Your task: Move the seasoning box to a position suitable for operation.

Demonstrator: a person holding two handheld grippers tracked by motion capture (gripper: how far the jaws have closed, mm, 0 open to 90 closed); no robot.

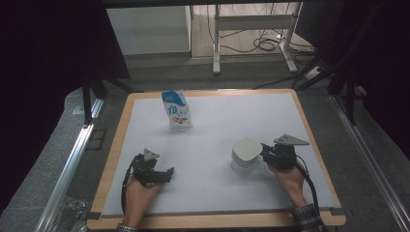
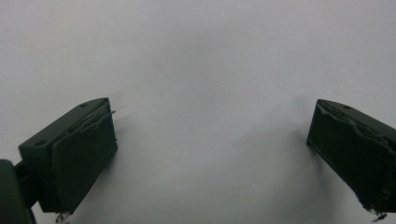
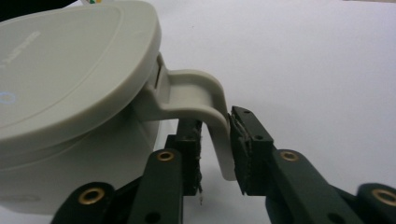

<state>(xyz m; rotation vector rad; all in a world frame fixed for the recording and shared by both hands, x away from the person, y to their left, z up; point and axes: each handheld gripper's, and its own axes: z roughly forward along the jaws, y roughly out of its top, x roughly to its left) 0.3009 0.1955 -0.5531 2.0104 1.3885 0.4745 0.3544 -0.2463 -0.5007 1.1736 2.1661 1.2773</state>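
A: Start at the left. What is the left gripper (image 1: 155, 170) doing?

B: It rests low on the white table surface (image 1: 217, 193), near the front edge, held in the person's left hand (image 1: 138, 193). In the left gripper view its two black jaws stand wide apart with bare white surface between them, so it is released and holds nothing.

A: And further back?

B: A blue and white pouch (image 1: 176, 110) stands upright toward the far left of the surface, well apart from both grippers. It looks closed at the top; what is inside cannot be told.

A: Then the middle?

B: A pale grey lidded container (image 1: 245, 156) stands right of centre, with its lid (image 3: 70, 70) on. The lid hides the inside, so I cannot tell whether anything is in it.

A: And the right gripper (image 1: 265, 153)?

B: It comes in from the right, held in the person's right hand (image 1: 288, 181). In the right gripper view, the container's curved handle (image 3: 205, 107) drops down between the jaws. One jaw sits behind it, toward the container's wall, and the other presses against its outer face. The jaws are clenched on that handle.

A: Is the container lifted?

B: In the high view it looks to stand on the surface, but I cannot tell for sure.
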